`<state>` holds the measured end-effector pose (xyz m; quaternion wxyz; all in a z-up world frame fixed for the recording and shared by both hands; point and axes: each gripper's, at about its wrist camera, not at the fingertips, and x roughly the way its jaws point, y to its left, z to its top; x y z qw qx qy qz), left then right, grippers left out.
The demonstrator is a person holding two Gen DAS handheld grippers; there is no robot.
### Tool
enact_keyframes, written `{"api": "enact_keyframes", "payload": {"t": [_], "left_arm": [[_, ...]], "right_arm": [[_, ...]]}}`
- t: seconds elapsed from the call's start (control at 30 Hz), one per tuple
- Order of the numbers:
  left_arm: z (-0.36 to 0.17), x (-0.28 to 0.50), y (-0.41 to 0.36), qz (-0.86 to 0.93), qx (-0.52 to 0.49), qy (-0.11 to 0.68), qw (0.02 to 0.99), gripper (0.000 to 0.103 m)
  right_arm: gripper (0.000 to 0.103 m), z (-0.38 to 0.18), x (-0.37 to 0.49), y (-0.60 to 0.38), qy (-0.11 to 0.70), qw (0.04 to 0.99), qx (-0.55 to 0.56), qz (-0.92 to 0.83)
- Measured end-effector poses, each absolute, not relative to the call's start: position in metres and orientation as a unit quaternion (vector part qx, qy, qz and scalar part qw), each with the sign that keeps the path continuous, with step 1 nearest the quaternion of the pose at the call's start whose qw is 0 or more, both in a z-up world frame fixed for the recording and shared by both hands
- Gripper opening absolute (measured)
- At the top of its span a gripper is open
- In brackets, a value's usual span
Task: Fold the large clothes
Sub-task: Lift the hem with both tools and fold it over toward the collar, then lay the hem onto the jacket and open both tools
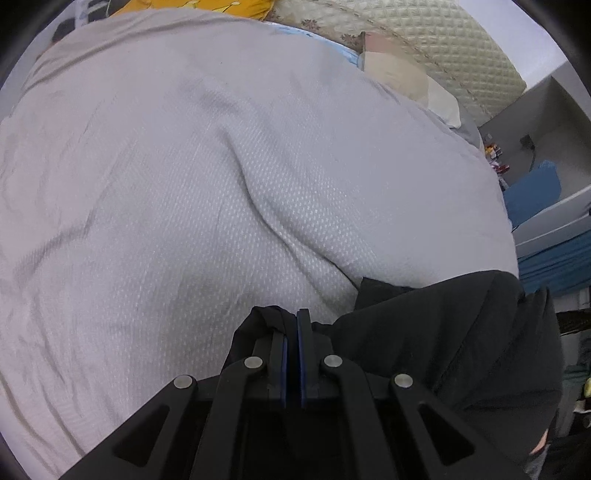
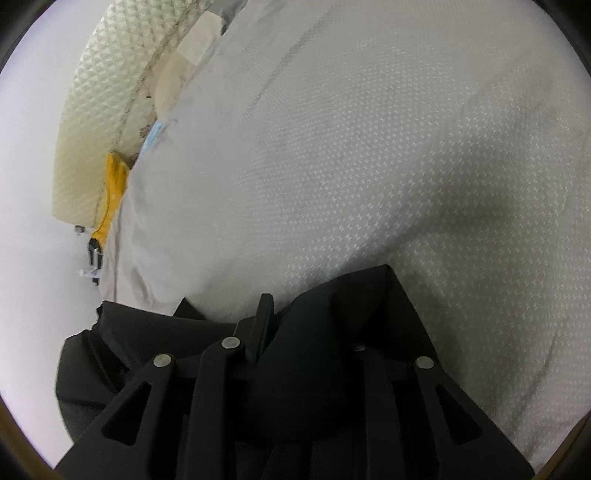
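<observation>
A black garment lies bunched on the pale textured bedcover, at the lower right of the left wrist view. My left gripper is shut on a fold of it, and black cloth pokes out above the blue-padded fingertips. In the right wrist view the same black garment bulges up between the fingers of my right gripper. It covers the right finger, so only the left finger shows, pressed against the cloth. Both grippers sit low over the bedcover.
A cream quilted headboard runs along the far side of the bed, with a yellow cushion and a pale pillow below it. Past the bed's right edge are blue items and a grey wall. The headboard also shows at left.
</observation>
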<state>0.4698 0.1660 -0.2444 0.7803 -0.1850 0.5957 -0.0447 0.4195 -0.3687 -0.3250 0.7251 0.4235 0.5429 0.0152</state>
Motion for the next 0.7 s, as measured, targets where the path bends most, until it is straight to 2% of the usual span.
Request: {"api": "enact_keyframes", "payload": {"t": [0.17, 0.23, 0.27, 0.33, 0.37, 0.4, 0.57, 0.7], "left_arm": [[-0.223, 0.445, 0.181, -0.060, -0.233, 0.590, 0.771, 0.006], [-0.212, 0.435, 0.184, -0.063, -0.239, 0.590, 0.768, 0.009], [-0.206, 0.432, 0.185, -0.064, -0.239, 0.590, 0.769, 0.014], [-0.188, 0.420, 0.188, -0.070, -0.243, 0.580, 0.774, 0.037], [-0.178, 0.413, 0.188, -0.070, -0.241, 0.573, 0.780, 0.057], [-0.162, 0.404, 0.187, -0.070, -0.227, 0.560, 0.793, 0.071], [-0.103, 0.367, 0.163, -0.080, -0.147, 0.492, 0.855, 0.074], [-0.083, 0.344, 0.115, -0.134, -0.121, 0.433, 0.883, 0.074]], "right_arm": [[0.036, -0.308, 0.397, -0.376, 0.530, 0.719, 0.447, 0.053], [0.045, -0.294, 0.389, -0.374, 0.531, 0.727, 0.431, 0.062], [0.049, -0.286, 0.383, -0.374, 0.531, 0.732, 0.422, 0.063], [0.078, -0.267, 0.372, -0.374, 0.525, 0.743, 0.410, 0.063], [0.082, -0.253, 0.365, -0.375, 0.520, 0.753, 0.399, 0.058], [0.082, -0.243, 0.359, -0.377, 0.516, 0.761, 0.390, 0.054], [0.082, -0.182, 0.335, -0.368, 0.483, 0.805, 0.342, 0.048], [0.082, -0.152, 0.319, -0.330, 0.452, 0.837, 0.301, 0.073]]}}
